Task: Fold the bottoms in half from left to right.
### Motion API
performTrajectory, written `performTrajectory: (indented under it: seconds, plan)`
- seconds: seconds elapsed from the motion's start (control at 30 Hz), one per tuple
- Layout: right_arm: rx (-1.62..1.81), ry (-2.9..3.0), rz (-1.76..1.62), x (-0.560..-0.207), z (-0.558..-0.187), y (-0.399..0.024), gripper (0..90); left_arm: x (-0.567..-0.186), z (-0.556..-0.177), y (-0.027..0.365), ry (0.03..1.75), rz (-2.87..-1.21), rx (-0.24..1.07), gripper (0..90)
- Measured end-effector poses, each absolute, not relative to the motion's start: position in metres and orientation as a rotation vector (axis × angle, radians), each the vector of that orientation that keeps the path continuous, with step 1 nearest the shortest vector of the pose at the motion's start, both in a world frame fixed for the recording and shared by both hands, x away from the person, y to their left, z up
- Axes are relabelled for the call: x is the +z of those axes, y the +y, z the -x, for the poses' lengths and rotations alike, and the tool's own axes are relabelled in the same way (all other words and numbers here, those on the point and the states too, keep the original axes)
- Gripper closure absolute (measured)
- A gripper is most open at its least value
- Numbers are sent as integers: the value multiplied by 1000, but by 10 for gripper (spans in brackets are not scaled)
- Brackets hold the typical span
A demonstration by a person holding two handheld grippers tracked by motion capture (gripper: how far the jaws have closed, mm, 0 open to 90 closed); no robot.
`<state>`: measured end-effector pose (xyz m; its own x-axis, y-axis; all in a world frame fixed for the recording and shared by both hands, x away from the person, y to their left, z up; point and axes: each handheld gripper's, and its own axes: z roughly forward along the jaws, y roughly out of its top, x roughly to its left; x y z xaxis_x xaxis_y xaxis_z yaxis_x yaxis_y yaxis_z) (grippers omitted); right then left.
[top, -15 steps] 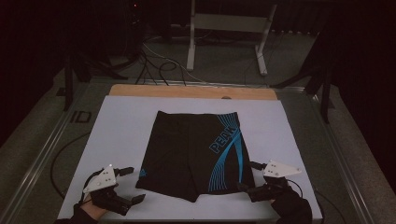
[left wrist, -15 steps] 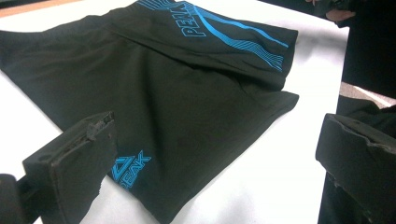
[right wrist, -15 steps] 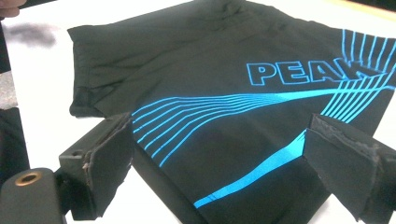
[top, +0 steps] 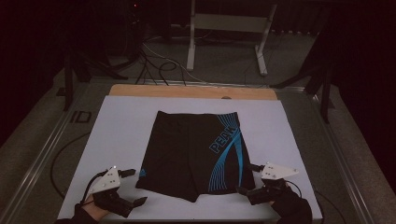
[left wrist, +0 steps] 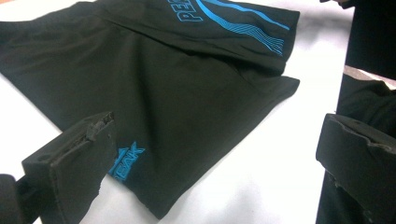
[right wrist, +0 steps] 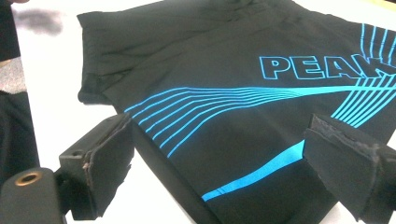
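Note:
Black shorts with blue curved lines and the word PEAK lie flat in the middle of the white table. My left gripper stands open just off the shorts' near left leg hem, with nothing between its jaws. In the left gripper view the shorts spread out ahead of the wide jaws of the left gripper. My right gripper stands open at the near right leg hem. In the right gripper view the striped leg of the shorts lies between and ahead of the jaws of the right gripper, untouched by the pads.
A wooden strip borders the table's far edge. Beyond it stand a white metal frame and loose cables on the floor. Metal rails run along the table's left and right sides.
Both grippers have stayed close to where they were, at the near corners of the shorts. The shorts lie as before.

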<state>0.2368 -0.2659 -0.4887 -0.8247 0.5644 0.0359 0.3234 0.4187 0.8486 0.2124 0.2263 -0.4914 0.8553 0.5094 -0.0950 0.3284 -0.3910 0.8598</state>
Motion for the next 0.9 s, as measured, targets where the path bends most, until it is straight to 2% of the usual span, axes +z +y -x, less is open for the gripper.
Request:
performTrajectory:
  seconds: [0.9]
  plan:
    - [1337,2428,-783,-474,-233,-257,91,-479,-210,213,540,-2028,165,0]
